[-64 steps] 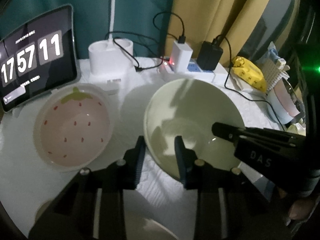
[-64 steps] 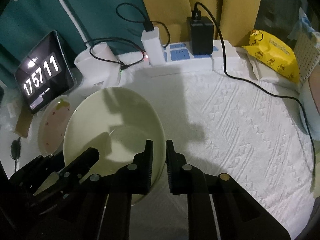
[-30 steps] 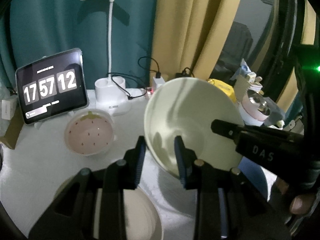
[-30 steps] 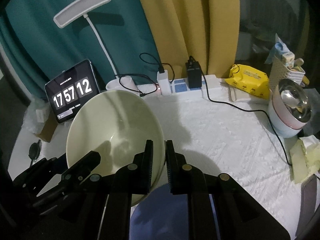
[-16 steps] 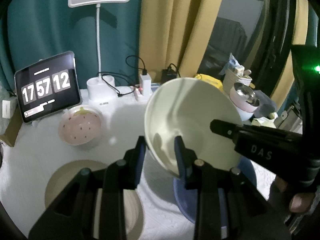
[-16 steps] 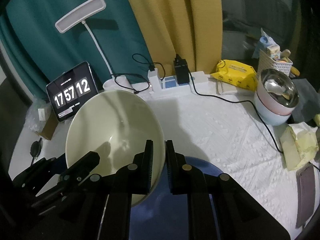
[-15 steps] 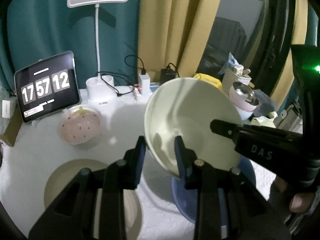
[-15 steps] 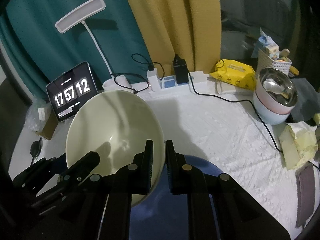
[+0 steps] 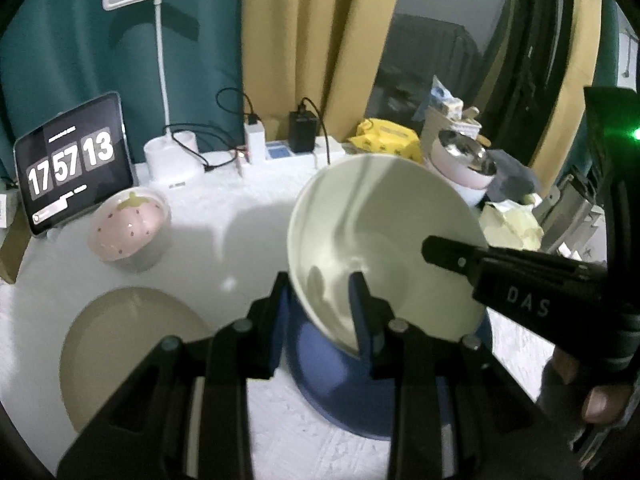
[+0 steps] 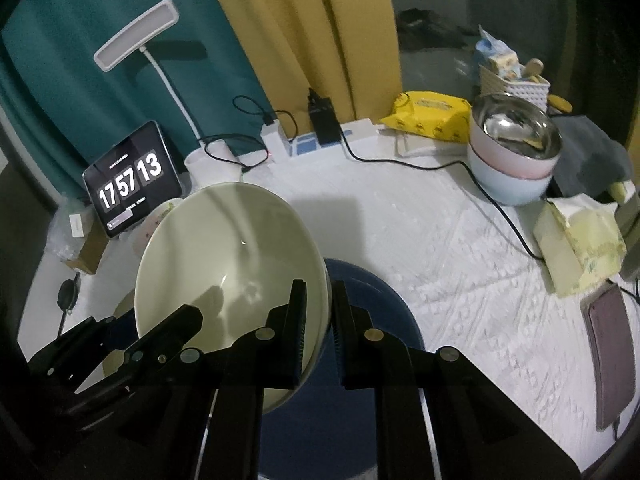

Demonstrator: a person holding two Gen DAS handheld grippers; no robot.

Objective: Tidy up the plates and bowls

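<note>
Blue plate (image 10: 372, 304) now in view | white cloth (image 10: 440, 248) | yellow curtain (image 9: 320, 40)

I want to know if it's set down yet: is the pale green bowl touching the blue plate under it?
Cannot tell. In both wrist views the pale green bowl, tilted, overlaps the blue plate, hiding any gap or contact.

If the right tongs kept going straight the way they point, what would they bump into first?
Probably the blue plate lying on the white tablecloth just beyond the right tongs, which already pinch the pale green bowl's rim. Depth is hard to judge.
</note>
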